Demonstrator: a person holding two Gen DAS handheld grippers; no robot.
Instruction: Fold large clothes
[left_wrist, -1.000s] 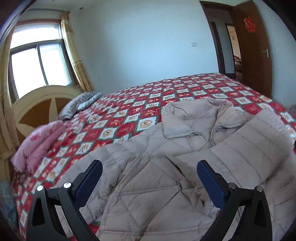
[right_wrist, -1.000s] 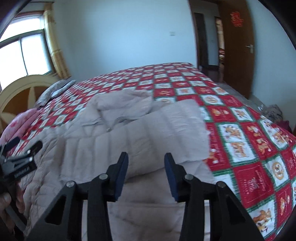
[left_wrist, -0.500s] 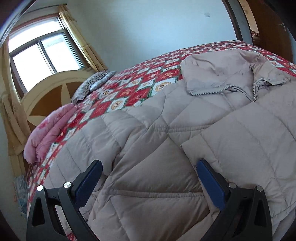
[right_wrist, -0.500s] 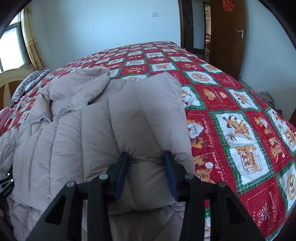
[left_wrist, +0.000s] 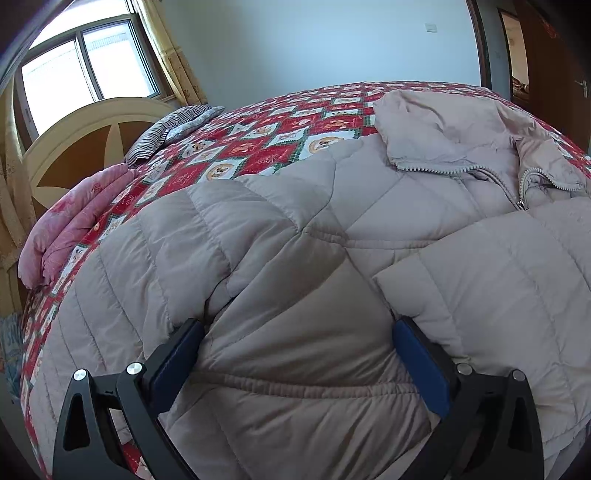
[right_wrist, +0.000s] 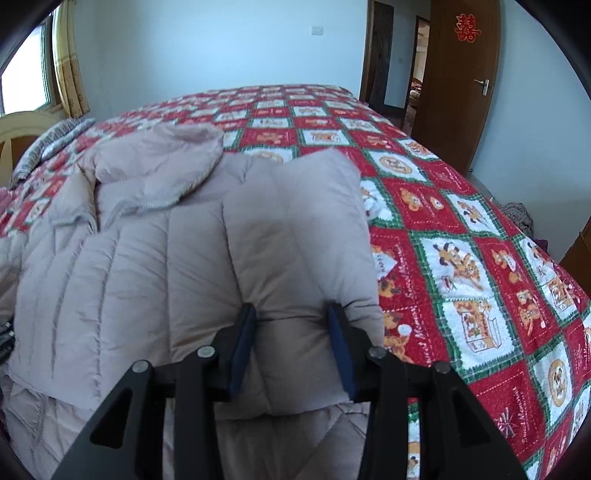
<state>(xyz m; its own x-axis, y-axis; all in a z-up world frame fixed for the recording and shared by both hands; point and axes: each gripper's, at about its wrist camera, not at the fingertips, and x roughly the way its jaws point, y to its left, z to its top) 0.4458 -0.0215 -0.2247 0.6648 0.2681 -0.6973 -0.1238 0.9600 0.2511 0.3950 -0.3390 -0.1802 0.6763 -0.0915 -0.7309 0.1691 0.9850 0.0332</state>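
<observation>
L tongs spread wide on puffer jacket; R tongs pinch its sleeve.

The puffy jacket fills the near half of the bed, bulging up between both sets of fingers. Bare quilt lies open beyond its hood and along its right side. A pink bundle and striped pillow block the headboard end.

A: Where does each camera look from?
B: Both sit on the grippers, angled down, close over the padded jacket on the bed.
A: What do they share?
B: Its hood, the headboard side.
</observation>
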